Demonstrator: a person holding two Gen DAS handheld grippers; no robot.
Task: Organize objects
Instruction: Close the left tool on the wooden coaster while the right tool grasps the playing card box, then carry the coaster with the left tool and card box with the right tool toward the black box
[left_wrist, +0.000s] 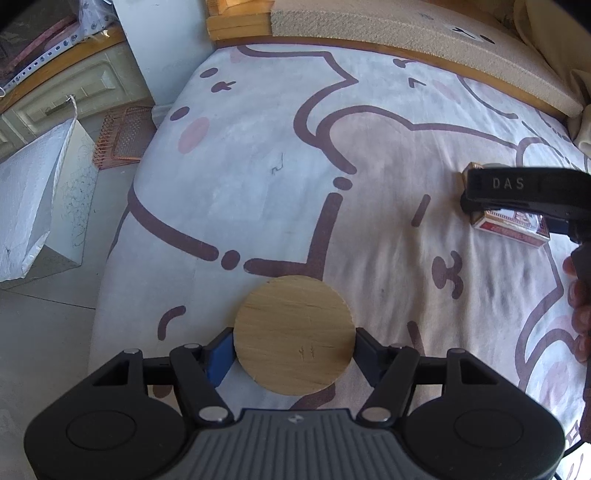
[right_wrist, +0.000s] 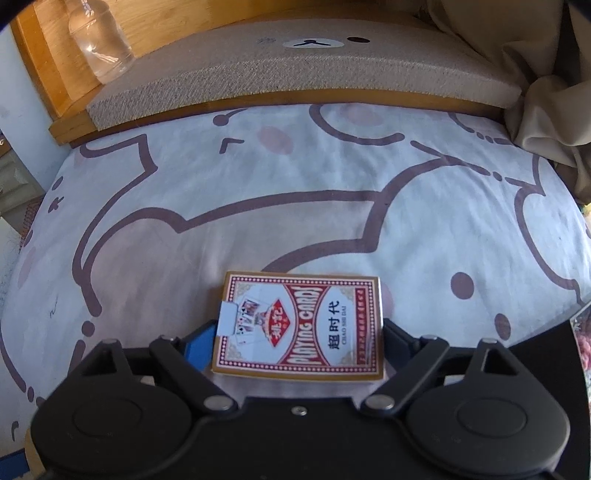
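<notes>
A round wooden disc (left_wrist: 291, 317) sits between the fingers of my left gripper (left_wrist: 293, 343), which is shut on it, both pads against its rim, just above the bear-print bedsheet (left_wrist: 258, 166). A red and white playing cards box (right_wrist: 299, 321) lies face up across my right gripper (right_wrist: 299, 328), whose pads press on its two short ends. From the left wrist view the same box (left_wrist: 513, 229) rests on the sheet at the right, under a black finger (left_wrist: 517, 184) of the right gripper.
A tan bear-face cushion (right_wrist: 295, 70) lines the head of the bed, with a clear bottle (right_wrist: 99, 40) on the wooden ledge and beige cloth (right_wrist: 546, 110) to its right. Left of the bed are a white bag (left_wrist: 33, 192), a copper wire basket (left_wrist: 122, 136) and a cabinet (left_wrist: 66, 92). A hand (left_wrist: 580, 314) shows at the right.
</notes>
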